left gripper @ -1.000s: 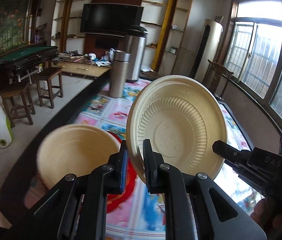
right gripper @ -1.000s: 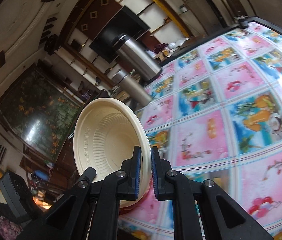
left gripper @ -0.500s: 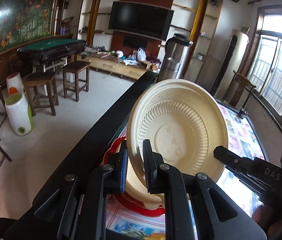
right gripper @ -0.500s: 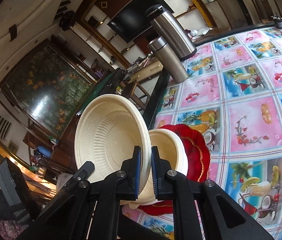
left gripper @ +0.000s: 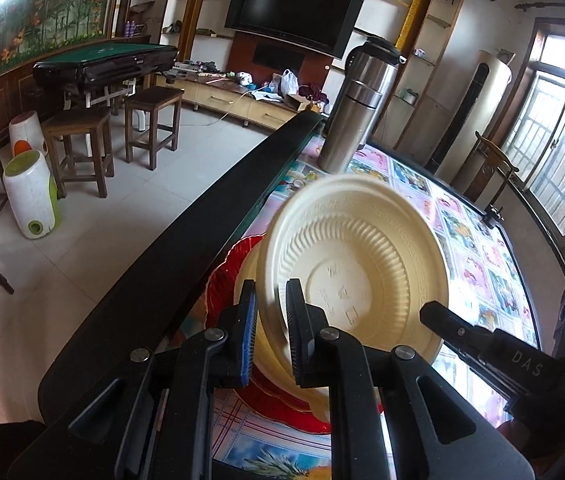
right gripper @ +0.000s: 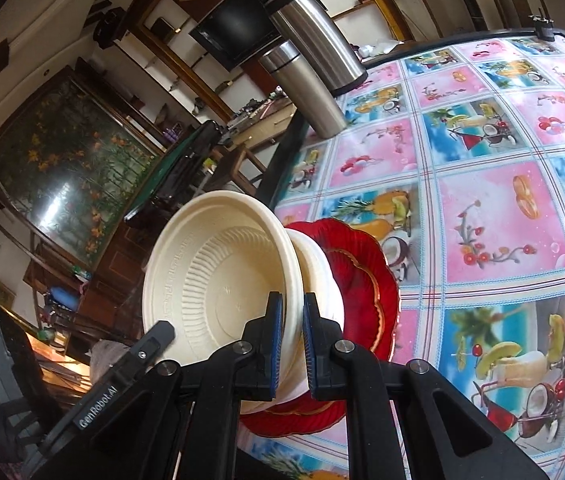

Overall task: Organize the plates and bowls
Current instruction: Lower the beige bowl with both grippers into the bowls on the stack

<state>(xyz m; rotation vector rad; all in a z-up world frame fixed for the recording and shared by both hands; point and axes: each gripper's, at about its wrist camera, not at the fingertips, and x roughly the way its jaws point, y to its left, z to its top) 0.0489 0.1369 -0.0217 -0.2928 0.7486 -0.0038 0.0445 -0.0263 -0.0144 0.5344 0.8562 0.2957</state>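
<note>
A cream ribbed bowl [left gripper: 362, 264] [right gripper: 218, 280] is held tilted on edge, its underside facing the left wrist view and its inside facing the right wrist view. My left gripper [left gripper: 271, 332] is shut on its rim. My right gripper [right gripper: 292, 340] is shut on the opposite rim. Just behind and under it, a second cream bowl [left gripper: 248, 276] [right gripper: 322, 272] sits on stacked red scalloped plates [left gripper: 226, 280] [right gripper: 362, 280] near the table's black edge. The held bowl's lower part overlaps the resting bowl; whether they touch is hidden.
Two steel flasks [left gripper: 358, 120] [right gripper: 314, 40] stand at the far end of the table by the black rim [left gripper: 202, 224]. The fruit-print tablecloth [right gripper: 482, 220] spreads to the right. Wooden stools [left gripper: 82, 140] stand on the floor beyond the rim.
Both grippers have carried the tilted bowl sideways and down toward the table's edge, and it now hangs over the cream bowl on the red plates. Both grips are unchanged.
</note>
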